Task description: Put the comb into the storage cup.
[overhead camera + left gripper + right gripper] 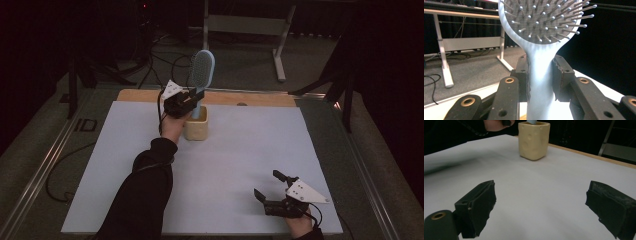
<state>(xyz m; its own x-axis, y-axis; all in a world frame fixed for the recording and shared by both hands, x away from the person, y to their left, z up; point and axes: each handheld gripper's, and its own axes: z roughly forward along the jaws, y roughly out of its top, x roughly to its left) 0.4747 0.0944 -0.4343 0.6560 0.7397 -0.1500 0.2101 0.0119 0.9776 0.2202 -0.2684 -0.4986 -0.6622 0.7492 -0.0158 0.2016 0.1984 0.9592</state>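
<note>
Your left gripper (187, 102): jaws clenched on the brush (541, 62) handle, one pad each side of the neck, just below the head. Brush is upright, pale blue; in the left gripper view the bristles face the camera and the handle runs down btwn the jaws. In the high view the brush (201, 75) head stands above the gripper, and its lower end goes into the cup (195, 127). Can't tell if the tip touches the cup bottom.

Cup is cream, squarish, standing upright on the white sheet (225, 165), toward the far side of the counter (145, 95), left of centre. Your left hand (173, 126) sits just beside the cup on its left.

Your right gripper (272, 192): jaws released, spread wide, nothing btwn them. It rests low at the near right corner of the sheet, well apart from the cup. In the right gripper view the gripper (541, 210) looks across bare sheet toward the cup (534, 140), w/ the blue handle end (532, 121) poking out of the cup's mouth.
</note>
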